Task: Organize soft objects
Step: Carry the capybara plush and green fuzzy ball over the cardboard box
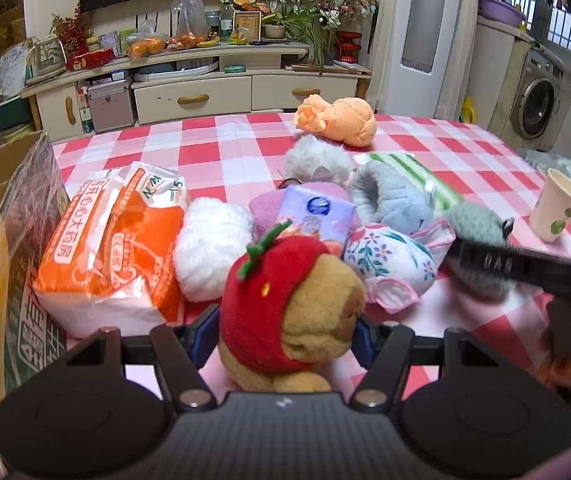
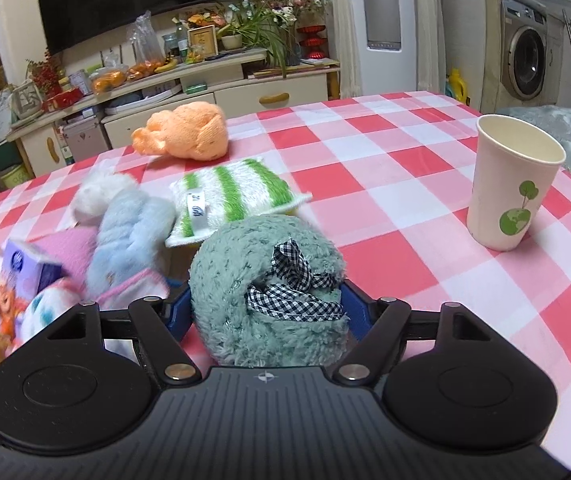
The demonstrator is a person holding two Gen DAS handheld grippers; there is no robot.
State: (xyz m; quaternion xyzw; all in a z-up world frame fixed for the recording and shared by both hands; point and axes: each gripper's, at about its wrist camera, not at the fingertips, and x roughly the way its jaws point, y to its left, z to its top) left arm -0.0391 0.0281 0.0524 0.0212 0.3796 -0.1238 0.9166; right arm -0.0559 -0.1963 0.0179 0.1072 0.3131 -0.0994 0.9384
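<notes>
The left tongs point(image 1: 287, 326) are squeezed on a teddy bear point(image 1: 293, 312) that wears a red strawberry hat. The blue fingers point(image 1: 201, 332) press on both sides of the bear, low over the tabletop point(image 1: 213, 148) with its red and white checked cloth.

The right tongs point(image 2: 267, 308) are squeezed on a fluffy green slipper point(image 2: 261, 276) with a checked bow. It fills the gap between the fingers.

Just past the bear is a pile of soft things. A white fluffy ball point(image 1: 209, 248) lies beside an orange and white bag point(image 1: 113, 240). A flowery cloth toy point(image 1: 389, 264) touches a purple pack point(image 1: 317, 216), and a blue slipper point(image 1: 389, 196) sits behind them. A gray fluffy toy point(image 1: 317, 160) sits behind the pile.

A green striped cloth point(image 2: 233, 196) lies flat just behind the green slipper. An orange soft toy point(image 2: 185, 132) lies farther back, apart from the pile. A paper cup point(image 2: 513, 180) stands upright on the right side, well apart from the soft things.
</notes>
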